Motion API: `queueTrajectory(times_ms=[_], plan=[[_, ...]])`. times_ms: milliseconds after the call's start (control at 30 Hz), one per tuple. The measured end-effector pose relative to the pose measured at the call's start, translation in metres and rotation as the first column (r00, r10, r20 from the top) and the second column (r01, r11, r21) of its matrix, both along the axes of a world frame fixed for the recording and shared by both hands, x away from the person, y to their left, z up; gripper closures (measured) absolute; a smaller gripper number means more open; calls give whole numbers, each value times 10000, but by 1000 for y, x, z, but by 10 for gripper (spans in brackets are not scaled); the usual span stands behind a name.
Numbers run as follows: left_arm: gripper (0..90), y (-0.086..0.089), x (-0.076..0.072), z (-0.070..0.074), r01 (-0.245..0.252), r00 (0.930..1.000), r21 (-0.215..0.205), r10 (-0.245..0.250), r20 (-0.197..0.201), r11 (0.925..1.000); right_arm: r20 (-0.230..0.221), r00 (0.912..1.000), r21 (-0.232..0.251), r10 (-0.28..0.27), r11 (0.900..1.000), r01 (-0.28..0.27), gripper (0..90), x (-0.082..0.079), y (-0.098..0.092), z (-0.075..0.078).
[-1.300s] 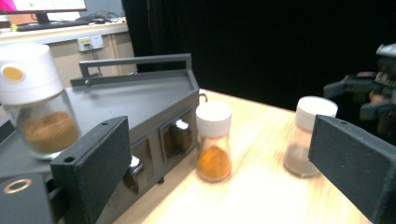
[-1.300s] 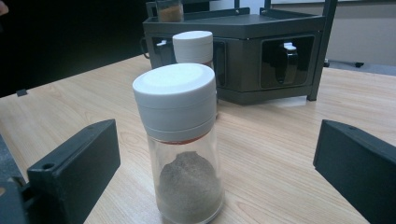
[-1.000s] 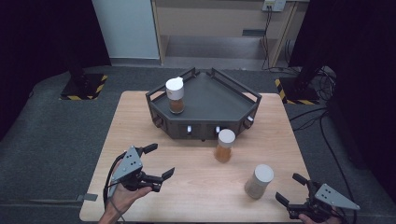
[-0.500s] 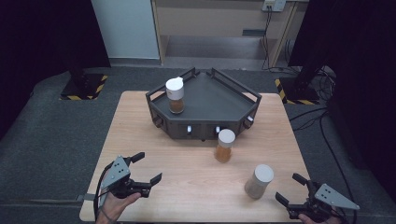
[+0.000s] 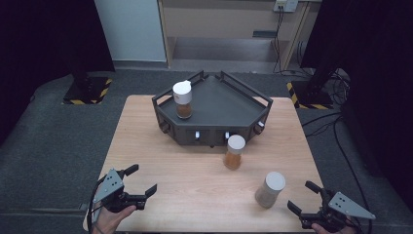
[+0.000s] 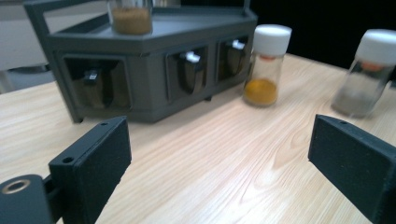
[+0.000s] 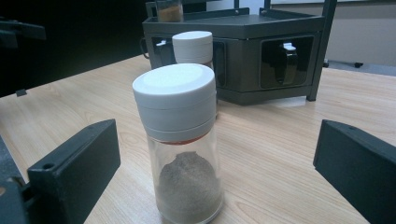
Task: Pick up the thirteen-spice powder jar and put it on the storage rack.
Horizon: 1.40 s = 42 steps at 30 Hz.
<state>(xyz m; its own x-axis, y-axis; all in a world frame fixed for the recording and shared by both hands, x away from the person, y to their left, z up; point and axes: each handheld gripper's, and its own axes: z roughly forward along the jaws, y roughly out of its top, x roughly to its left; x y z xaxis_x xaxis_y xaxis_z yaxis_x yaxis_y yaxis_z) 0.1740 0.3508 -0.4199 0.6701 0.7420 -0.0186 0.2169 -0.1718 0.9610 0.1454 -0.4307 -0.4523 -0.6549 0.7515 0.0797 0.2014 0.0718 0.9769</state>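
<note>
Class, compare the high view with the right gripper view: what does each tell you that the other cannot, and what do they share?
High view alone: the full outline of the table, with the left tongs and right tongs far apart at its near edge, both open and empty.
Right gripper view alone: the grey powder heaped inside the grey-powder jar, which stands untouched between the open jaws.
Both: that jar, the orange spice jar behind it, and the dark rack.

Bare table point(image 6: 219, 163) lies open ahead of the left gripper point(image 5: 139, 181). Just beyond the right gripper point(image 5: 305, 197), the grey-spice jar point(image 5: 270, 189) blocks the way.
</note>
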Motion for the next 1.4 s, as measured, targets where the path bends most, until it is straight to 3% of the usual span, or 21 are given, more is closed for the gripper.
queueTrajectory(times_ms=[300, 733, 1100, 1400], plan=[[53, 11, -6, -8, -124, 9993, -228, 116, -362, 9997, 0, 10000, 5, 4, 10000, -4, 12, 0, 0, 0], [41, 18, -2, -16, 304, 9991, -546, -319, -267, 9980, 30, 10000, 12, -44, 10000, 44, 11, -1, 0, 0], [9, 24, -1, -19, 145, 9994, -1064, -179, -312, 9942, 76, 9999, 39, -104, 9999, 103, 10, -3, -2, 0], [9, 23, -1, -18, 248, 9993, -867, -271, -258, 9959, 95, 9999, 0, -88, 10000, 88, 10, -4, 0, 0]])
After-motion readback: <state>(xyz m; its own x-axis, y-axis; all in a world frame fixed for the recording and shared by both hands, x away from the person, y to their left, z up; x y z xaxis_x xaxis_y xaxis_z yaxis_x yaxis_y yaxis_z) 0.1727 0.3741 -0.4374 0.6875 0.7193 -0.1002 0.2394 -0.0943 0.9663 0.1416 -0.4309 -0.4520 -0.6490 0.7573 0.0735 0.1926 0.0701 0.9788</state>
